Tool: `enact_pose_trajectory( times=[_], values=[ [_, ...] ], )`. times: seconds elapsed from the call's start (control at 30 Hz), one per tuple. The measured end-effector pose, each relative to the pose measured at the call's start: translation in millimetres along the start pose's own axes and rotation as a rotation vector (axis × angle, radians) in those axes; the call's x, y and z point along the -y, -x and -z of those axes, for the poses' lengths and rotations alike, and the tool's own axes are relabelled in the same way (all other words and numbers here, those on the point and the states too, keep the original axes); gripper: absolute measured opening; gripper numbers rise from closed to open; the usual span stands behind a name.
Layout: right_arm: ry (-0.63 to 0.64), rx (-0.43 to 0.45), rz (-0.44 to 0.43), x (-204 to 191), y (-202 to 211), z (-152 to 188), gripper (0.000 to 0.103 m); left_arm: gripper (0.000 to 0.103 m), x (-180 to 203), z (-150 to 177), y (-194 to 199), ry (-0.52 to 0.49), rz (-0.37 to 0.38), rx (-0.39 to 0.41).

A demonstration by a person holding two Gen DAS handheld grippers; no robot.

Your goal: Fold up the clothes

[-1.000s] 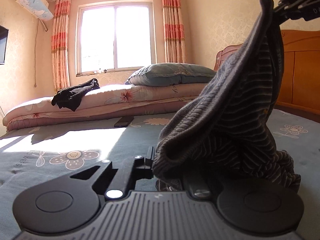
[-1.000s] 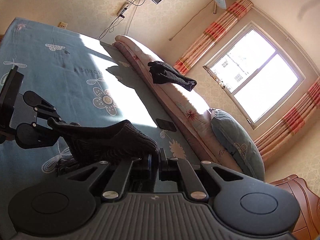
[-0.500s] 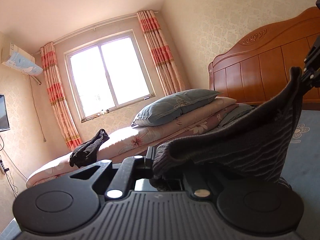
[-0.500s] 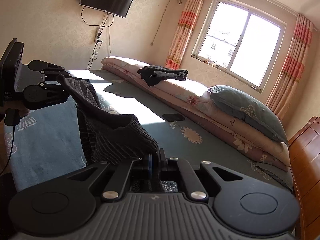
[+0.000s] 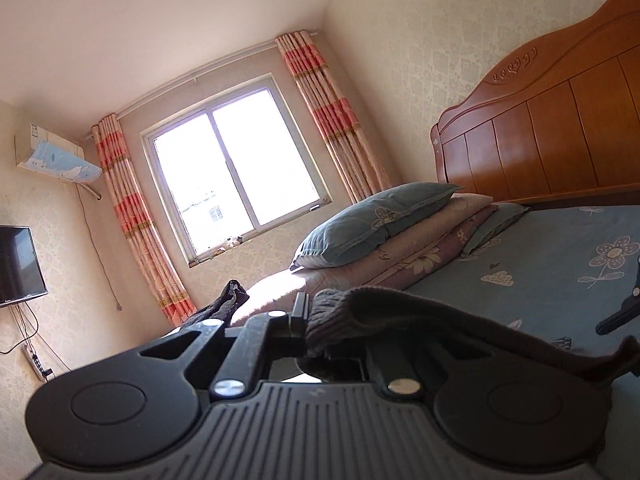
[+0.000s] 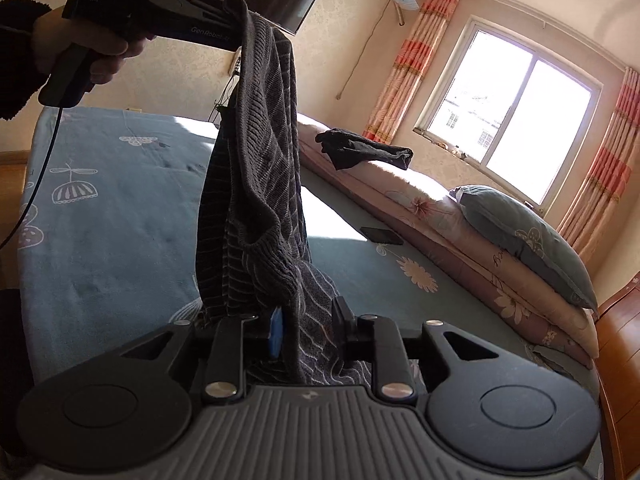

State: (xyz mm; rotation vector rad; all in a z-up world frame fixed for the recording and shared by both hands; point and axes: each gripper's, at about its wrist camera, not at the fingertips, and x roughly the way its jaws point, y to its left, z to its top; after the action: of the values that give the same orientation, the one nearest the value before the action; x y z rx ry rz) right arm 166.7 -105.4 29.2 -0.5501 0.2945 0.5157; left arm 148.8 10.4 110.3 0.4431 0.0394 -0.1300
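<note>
Spreading across both views, the bed [image 6: 112, 208] under its blue flowered sheet fills the room, its wooden headboard [image 5: 552, 120] rising at one end. Along the window side we see a folded pink quilt [image 6: 432, 208] with a blue pillow [image 6: 520, 236] resting on top of it. A window [image 5: 236, 184] framed by striped curtains [image 5: 128, 216] throws bright sun across the quilt and part of the sheet.

Above the bed we see the striped dark sweater [image 6: 256, 168], hanging from its top edge and trailing down to the sheet, where its lower folds bunch up. A second dark garment [image 6: 360, 150] lies crumpled on the quilt, well apart from the sweater.

Our left gripper [image 6: 234, 10], held by a hand [image 6: 92, 46] in a dark fuzzy sleeve, has its jaws clamped tight on the sweater's upper edge; in its own camera the knit bunches right at the closed fingers. Our right gripper [image 6: 308, 328] sits low, beside the sweater's lower part, and its jaws are opening: the fabric passes between the two fingers, with the blue pad [image 6: 276, 330] on one side against the cloth and the other finger standing clear of it.

A dark phone [image 6: 382, 235] lies flat on the sheet just beside the quilt.
</note>
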Motion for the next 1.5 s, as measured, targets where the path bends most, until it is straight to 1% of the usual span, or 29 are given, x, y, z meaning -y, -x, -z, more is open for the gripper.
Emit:
enact_pose_trajectory(
  times=[0.03,0.1,0.13,0.23,0.3,0.4,0.43,0.47,0.5,0.57,0.63,0.73,0.83,0.97,1.07,1.1,1.17,1.23,1.37,1.47,1.5],
  values=[
    [-0.001,0.006,0.01,-4.6,-6.1,3.2,0.046,0.005,0.0,-0.4,-0.1,-0.003,0.001,-0.002],
    [-0.018,0.011,0.018,-12.2,-17.9,9.7,0.046,0.005,0.3,-0.6,-0.4,-0.01,0.003,-0.006],
    [-0.019,0.012,0.022,-17.1,-23.5,12.8,0.048,0.005,-0.1,-0.4,-1.1,-0.012,0.005,-0.008],
    [-0.001,0.014,0.045,-34.0,-40.4,21.8,0.05,0.005,-1.6,0.4,-2.7,-0.017,0.009,-0.013],
    [0.022,0.03,0.09,-43.9,-50.8,26.0,0.05,0.005,-2.9,1.2,-3.4,-0.019,0.01,-0.015],
    [0.142,0.038,0.184,-56.6,-71.3,32.3,0.05,0.005,-6.4,4.9,-2.7,-0.01,0.013,-0.015],
    [0.193,0.029,0.199,-59.3,-77.7,34.3,0.047,0.005,-7.3,6.9,-2.5,-0.007,0.014,-0.015],
    [0.221,0.01,0.196,-58.9,-81.0,34.1,0.038,0.005,-8.3,10.0,-2.5,-0.007,0.015,-0.016],
    [0.234,-0.012,0.188,-56.8,-82.7,32.6,0.007,0.005,-9.5,14.0,-2.7,-0.008,0.017,-0.017],
    [0.211,-0.007,0.156,-43.4,-69.0,22.9,0.006,0.005,-12.2,23.3,-3.8,-0.003,0.024,-0.024],
    [0.193,0.006,0.156,-23.4,-50.1,3.7,0.006,0.005,-15.8,37.1,-7.6,0.026,0.036,-0.04],
    [0.164,0.016,0.165,8.9,-25.3,-29.1,0.005,0.005,-20.3,62.1,-14.5,0.112,0.065,-0.057],
    [0.106,-0.009,0.172,46.0,-12.1,-69.6,0.006,0.005,-21.1,88.4,-17.3,0.197,0.098,-0.063],
    [0.057,-0.025,0.181,76.7,1.4,-116.2,0.005,0.006,-17.7,122.5,-18.4,0.287,0.148,-0.068],
    [0.053,-0.015,0.192,85.2,8.2,-145.9,0.005,0.008,-10.9,141.3,-18.1,0.331,0.186,-0.051],
    [0.062,-0.012,0.195,84.9,10.4,-155.4,0.005,0.01,-7.9,146.5,-17.9,0.342,0.201,-0.044],
    [0.087,-0.009,0.206,82.4,14.7,-171.0,0.005,0.01,-2.0,154.2,-18.3,0.354,0.223,-0.035],
    [0.11,-0.008,0.217,78.8,18.1,-182.4,0.005,0.013,3.2,161.0,-19.2,0.368,0.236,-0.027],
    [0.133,-0.011,0.21,70.6,26.3,-195.1,0.005,0.015,15.2,169.9,-25.8,0.35,0.227,-0.024],
    [0.14,-0.015,0.213,66.7,31.2,-200.5,0.005,0.022,22.8,175.5,-33.3,0.339,0.2,-0.023],
    [0.143,-0.016,0.212,66.2,31.9,-201.3,0.005,0.026,23.6,177.4,-35.3,0.339,0.188,-0.02]
  ],
)
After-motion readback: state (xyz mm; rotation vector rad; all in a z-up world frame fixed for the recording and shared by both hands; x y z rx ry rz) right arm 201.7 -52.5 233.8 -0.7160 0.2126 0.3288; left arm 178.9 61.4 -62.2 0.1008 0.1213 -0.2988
